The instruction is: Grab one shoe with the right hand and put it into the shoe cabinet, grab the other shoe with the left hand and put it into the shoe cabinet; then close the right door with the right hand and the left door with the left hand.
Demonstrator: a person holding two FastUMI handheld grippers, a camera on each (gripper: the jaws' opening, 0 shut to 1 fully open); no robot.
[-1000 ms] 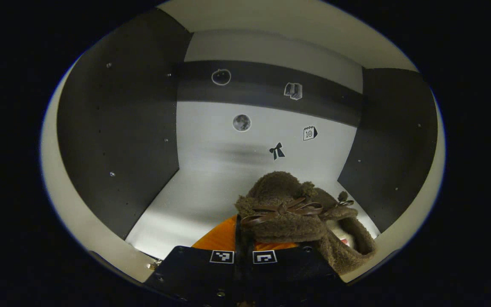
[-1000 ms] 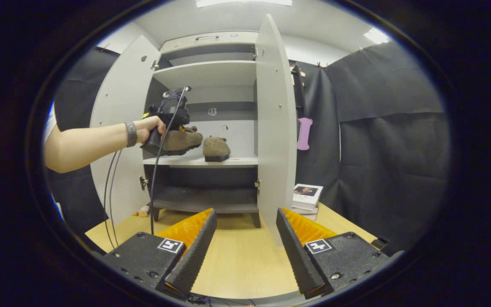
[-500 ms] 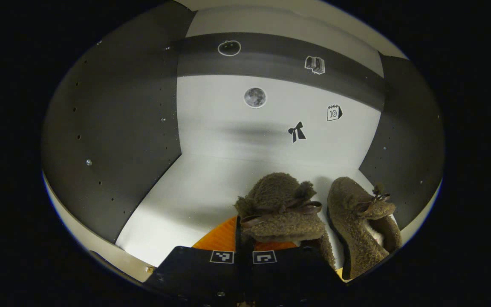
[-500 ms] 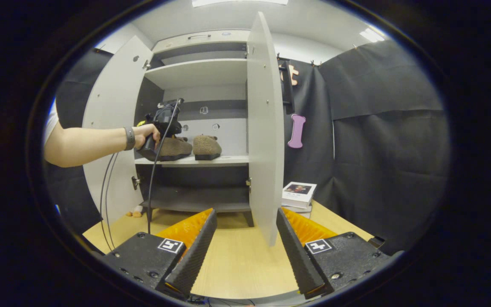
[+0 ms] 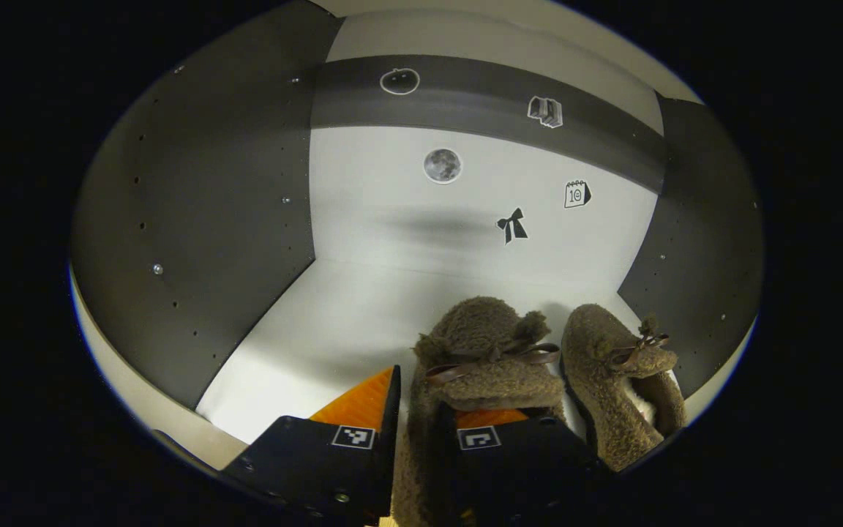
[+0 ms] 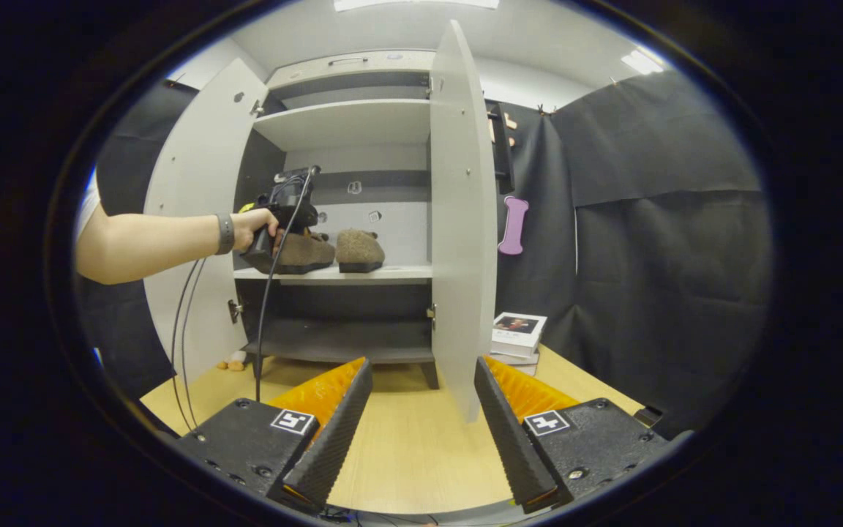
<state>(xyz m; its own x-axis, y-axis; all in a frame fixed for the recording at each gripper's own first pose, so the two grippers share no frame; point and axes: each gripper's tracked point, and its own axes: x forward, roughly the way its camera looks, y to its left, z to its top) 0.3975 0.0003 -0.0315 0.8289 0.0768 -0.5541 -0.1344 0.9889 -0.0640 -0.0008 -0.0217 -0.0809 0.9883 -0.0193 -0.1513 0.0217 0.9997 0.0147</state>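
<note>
Left gripper (image 5: 414, 432), jaws parted astride heel of second shoe (image 5: 487, 359) on cabinet shelf (image 5: 319, 344), toe pointing away beside first shoe (image 5: 619, 380); right gripper (image 6: 421, 424), jaws apart, empty, facing right door (image 6: 462, 219)

Black cloth wall (image 6: 656, 219) at right; pale wooden floor (image 6: 414, 439); stacked books (image 6: 516, 337); ceiling lights (image 6: 414, 4).

The person's arm (image 6: 151, 245) is bare and wears a grey wristband (image 6: 225, 233); two thin black cables (image 6: 186, 322) hang down; each gripper body is black with square markers.
</note>
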